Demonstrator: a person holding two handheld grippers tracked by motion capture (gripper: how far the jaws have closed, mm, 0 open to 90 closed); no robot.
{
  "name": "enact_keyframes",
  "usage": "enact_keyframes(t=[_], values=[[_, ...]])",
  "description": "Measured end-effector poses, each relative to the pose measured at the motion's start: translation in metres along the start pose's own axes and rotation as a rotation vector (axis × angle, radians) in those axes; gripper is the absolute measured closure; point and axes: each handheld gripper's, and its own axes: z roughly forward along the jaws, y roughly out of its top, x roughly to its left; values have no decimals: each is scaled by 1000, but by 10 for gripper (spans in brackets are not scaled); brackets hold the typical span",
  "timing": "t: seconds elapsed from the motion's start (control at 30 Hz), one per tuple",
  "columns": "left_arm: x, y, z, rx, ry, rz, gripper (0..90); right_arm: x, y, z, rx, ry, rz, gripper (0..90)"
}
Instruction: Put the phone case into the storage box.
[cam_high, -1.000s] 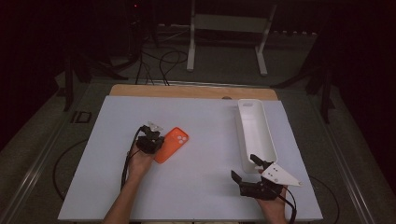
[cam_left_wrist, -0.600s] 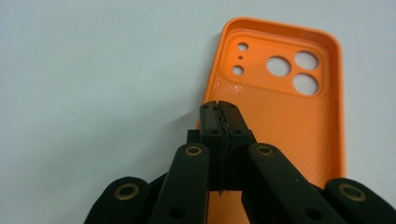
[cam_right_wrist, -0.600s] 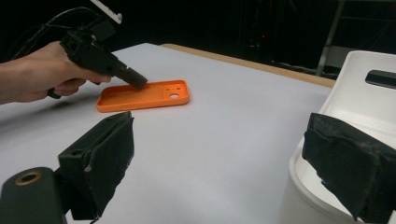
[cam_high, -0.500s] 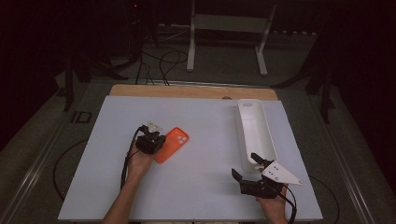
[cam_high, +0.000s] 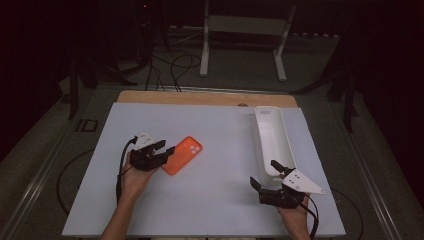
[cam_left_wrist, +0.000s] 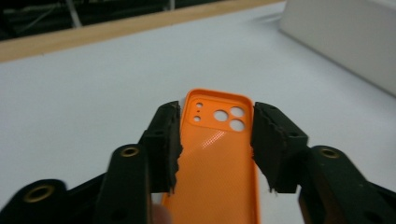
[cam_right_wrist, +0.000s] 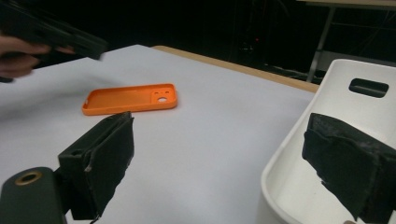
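An orange phone case (cam_high: 183, 155) lies flat on the white table top (cam_high: 220, 200), left of centre, with its camera cut-outs at the far end. My left gripper (cam_high: 166, 149) hovers just left of it. Its jaws have just been opening, and the pads stand apart from the case. In the left gripper view the case (cam_left_wrist: 217, 154) shows below and beyond the left gripper (cam_left_wrist: 215, 112). My right gripper (cam_high: 265, 174) rests open and holds nothing, near the front right, just short of the white tray (cam_high: 272, 145). The right gripper view shows the case (cam_right_wrist: 128, 99) lying free.
The long white tray (cam_right_wrist: 299, 154) runs front to back along the table's right side and looks empty. A wooden strip (cam_high: 200, 97) borders the far edge. Beyond it are metal stand legs and cables on the dark floor.
The left gripper's jaws have opened and let go of the orange case. The gripper has drawn back to the left and risen a little. The case and the right gripper stay put.
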Motion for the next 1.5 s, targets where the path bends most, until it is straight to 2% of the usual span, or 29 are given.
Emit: enact_keyframes(t=[0.1,0.17,0.27,0.33,0.4,0.57,0.77,0.83,0.97,1.33,1.5], values=[[0,-5,-17,-49,-2,10,428,-2,0,2,7,0,1,91],[1,-9,-29,-76,3,-1,354,-4,1,3,14,3,-1,92],[2,-17,-45,-116,47,2,218,-6,0,4,25,2,-4,91],[3,-23,-54,-122,62,-5,150,-7,0,5,33,-1,-9,91],[3,-29,-61,-129,68,-5,121,-8,-1,6,40,-6,-9,91],[4,-44,-75,-110,74,6,33,-8,-2,6,39,-9,-13,91],[5,-57,-84,-66,71,11,4,-8,-3,5,30,-15,-11,91],[7,-59,-86,-63,62,9,3,-7,-2,3,27,-16,-14,91],[7,-64,-91,-73,49,28,3,-6,-2,-1,14,-16,-25,91],[9,-66,-91,-50,61,23,3,-5,-7,-2,23,0,-22,91],[9,-59,-87,-32,68,32,2,-6,-8,-2,26,-2,-15,91]])
